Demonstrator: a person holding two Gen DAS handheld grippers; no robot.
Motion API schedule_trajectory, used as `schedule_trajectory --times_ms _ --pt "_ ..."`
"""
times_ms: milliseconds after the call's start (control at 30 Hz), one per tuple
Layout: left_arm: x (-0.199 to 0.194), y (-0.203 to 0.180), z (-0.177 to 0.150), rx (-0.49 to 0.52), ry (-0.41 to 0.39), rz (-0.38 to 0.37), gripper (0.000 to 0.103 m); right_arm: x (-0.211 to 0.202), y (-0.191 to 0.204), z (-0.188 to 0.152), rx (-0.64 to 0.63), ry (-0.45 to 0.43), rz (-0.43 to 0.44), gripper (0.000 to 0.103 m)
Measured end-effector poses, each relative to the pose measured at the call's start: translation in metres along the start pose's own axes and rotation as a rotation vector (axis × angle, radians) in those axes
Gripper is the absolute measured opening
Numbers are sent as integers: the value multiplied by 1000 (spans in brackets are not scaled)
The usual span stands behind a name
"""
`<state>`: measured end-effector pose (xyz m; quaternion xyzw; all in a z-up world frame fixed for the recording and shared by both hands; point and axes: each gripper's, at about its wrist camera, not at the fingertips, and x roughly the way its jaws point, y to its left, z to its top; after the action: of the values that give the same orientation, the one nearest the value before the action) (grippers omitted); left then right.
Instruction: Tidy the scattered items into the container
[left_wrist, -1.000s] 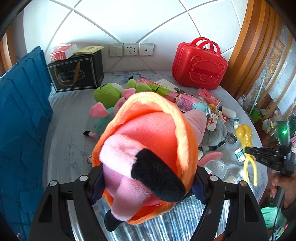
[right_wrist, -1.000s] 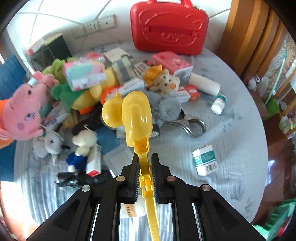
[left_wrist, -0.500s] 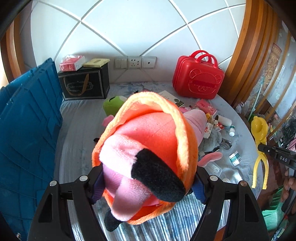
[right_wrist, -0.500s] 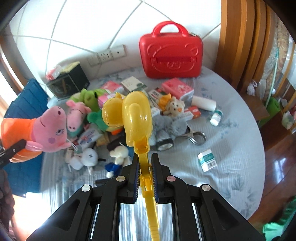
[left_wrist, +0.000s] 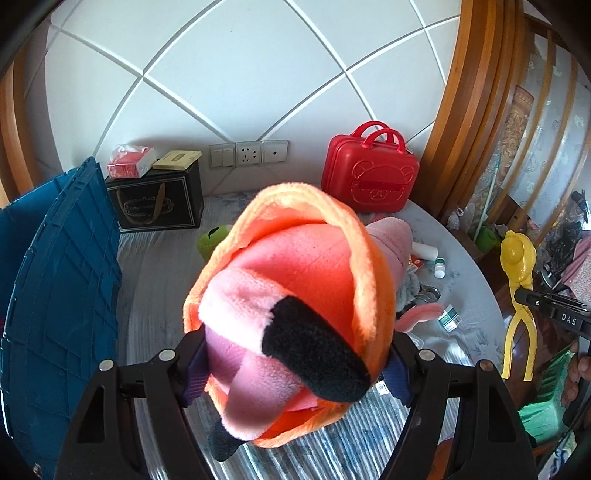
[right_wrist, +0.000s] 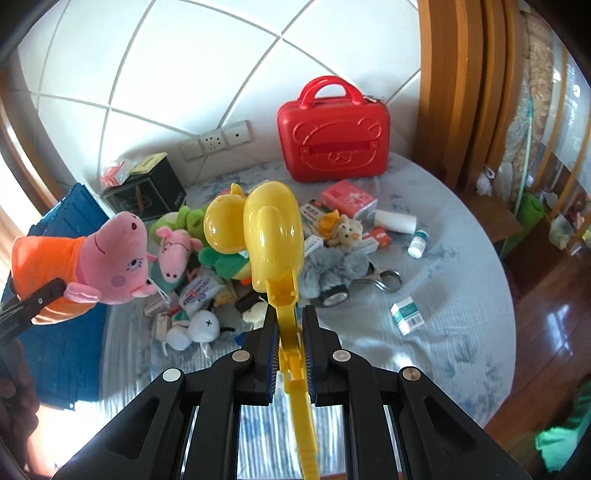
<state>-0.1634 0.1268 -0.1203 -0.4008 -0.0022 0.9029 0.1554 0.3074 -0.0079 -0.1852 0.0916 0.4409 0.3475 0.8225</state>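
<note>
My left gripper (left_wrist: 295, 365) is shut on a pink pig plush in an orange dress (left_wrist: 295, 295), held in the air above the table; the same plush (right_wrist: 92, 258) shows at the left of the right wrist view. My right gripper (right_wrist: 290, 347) is shut on the handle of a yellow duck-shaped clip mould (right_wrist: 269, 240), also lifted; the mould (left_wrist: 517, 273) appears at the right edge of the left wrist view. The blue crate (left_wrist: 55, 295) stands at the left edge of the table. Scattered toys and small boxes (right_wrist: 332, 236) lie in a heap on the table (right_wrist: 461, 295) below.
A red bear-face case (right_wrist: 332, 144) stands at the back against the wall, a black gift box (right_wrist: 147, 192) at the back left. A small white-green box (right_wrist: 406, 314), metal tongs (right_wrist: 384, 280) and a white bottle (right_wrist: 417, 243) lie on the right. A hand (left_wrist: 576, 373) holds the right tool.
Both grippers have risen with their loads, so the table and the heap look smaller and farther below. The grips have not changed.
</note>
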Motion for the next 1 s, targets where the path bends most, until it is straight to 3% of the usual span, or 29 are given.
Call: schedule_trajectory --times_ms 400,1000 --pt "-27 14 8 24 -30 -81 76 -35 39 -6 -32 -23 -29 12" --pt "-103 91 18 -38 -139 -57 76 -57 158 1 -161 -51 73 12"
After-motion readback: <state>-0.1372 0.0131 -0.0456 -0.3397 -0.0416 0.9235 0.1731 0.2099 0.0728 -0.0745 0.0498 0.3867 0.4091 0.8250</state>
